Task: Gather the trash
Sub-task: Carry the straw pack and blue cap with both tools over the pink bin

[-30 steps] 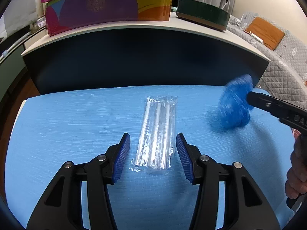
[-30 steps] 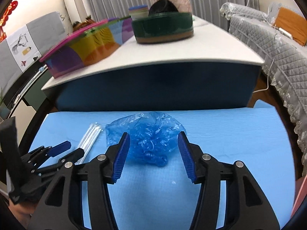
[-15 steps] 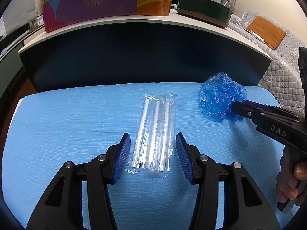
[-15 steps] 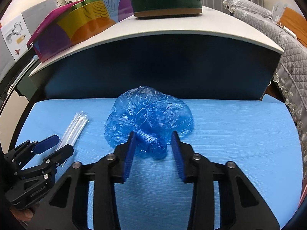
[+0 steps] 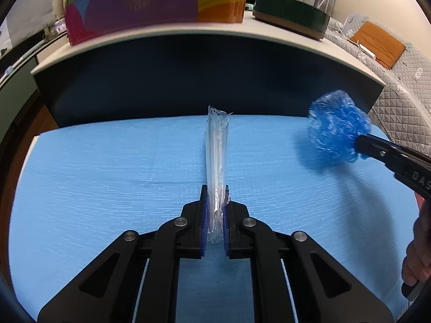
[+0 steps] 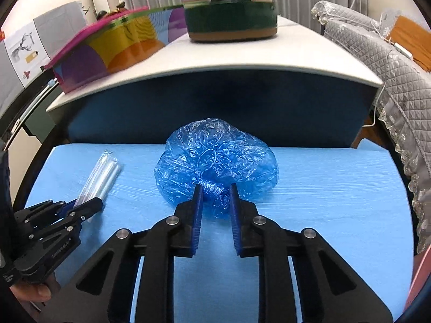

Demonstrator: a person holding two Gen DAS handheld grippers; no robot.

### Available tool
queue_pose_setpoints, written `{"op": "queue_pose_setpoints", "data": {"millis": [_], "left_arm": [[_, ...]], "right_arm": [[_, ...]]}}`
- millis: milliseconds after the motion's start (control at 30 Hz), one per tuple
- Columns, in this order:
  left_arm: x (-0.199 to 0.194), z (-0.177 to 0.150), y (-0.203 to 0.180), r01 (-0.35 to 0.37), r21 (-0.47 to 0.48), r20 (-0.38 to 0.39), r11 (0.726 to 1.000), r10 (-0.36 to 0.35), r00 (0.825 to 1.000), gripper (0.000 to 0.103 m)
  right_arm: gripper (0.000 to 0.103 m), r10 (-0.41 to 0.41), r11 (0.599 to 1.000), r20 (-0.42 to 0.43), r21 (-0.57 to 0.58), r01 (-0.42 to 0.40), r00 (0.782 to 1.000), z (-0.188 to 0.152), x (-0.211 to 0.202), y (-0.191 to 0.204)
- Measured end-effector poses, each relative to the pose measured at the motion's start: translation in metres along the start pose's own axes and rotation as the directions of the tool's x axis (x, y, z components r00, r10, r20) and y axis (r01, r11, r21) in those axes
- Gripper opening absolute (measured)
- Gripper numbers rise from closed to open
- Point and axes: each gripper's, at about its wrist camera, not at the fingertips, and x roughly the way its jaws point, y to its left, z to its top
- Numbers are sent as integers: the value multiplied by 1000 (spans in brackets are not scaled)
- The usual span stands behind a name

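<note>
A clear plastic packet of straws (image 5: 216, 156) lies lengthwise on the blue mat (image 5: 94, 175), its near end pinched between the pads of my left gripper (image 5: 215, 191), which is shut on it. The right wrist view shows the same packet (image 6: 103, 173) in the left gripper (image 6: 86, 204) at lower left. A crumpled blue plastic cover (image 6: 215, 156) sits ahead of my right gripper (image 6: 215, 188), whose jaws are closing, its bunched lower edge squeezed between the pads. In the left wrist view the cover (image 5: 336, 123) hangs blurred at the right gripper's (image 5: 361, 141) tip, a shadow beneath it.
Behind the mat rises a dark-fronted white table (image 6: 242, 59) carrying a multicoloured box (image 5: 150, 2) and a round green tin (image 6: 231, 21). A quilted grey sofa (image 6: 377, 53) stands at the right. A hand (image 5: 420, 255) holds the right gripper's handle.
My left gripper's jaws have shut on the straw packet, squeezing it narrow. The right jaws have narrowed onto the blue cover, which now looks lifted a little.
</note>
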Motion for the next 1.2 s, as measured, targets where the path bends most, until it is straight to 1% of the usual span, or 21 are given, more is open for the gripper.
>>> {"op": "queue_pose_setpoints", "data": {"millis": [133,367,633,767,900,967,1200], "left_arm": [[-16,2,-4,-10,2,20,1000,10,1000,8],[-54,7,-18,-32,34,70,999,30,997,8],[-104,15,-38,-38,61,126,997,30,992,8],[-126,13,-53,-20,80,151,997,8,989,7],[-147,7,-77,8,116,173,993,-28,984,8],[-154,4,-87,22,131,181,991,-46,982,8],[-164,-2,-129,71,196,194,978,-109,975,8]], "right_arm": [[19,-6,1000,19,3,6,1000,0,-21,-5],[19,-18,1000,60,4,17,998,-7,-65,-14],[19,-33,999,122,11,31,992,-18,-131,-26],[19,-37,999,149,23,34,988,-24,-167,-34],[19,-52,998,188,29,47,981,-27,-209,-49],[19,-58,998,202,46,50,978,-28,-228,-60],[19,-81,994,225,84,64,971,-36,-274,-100]]}}
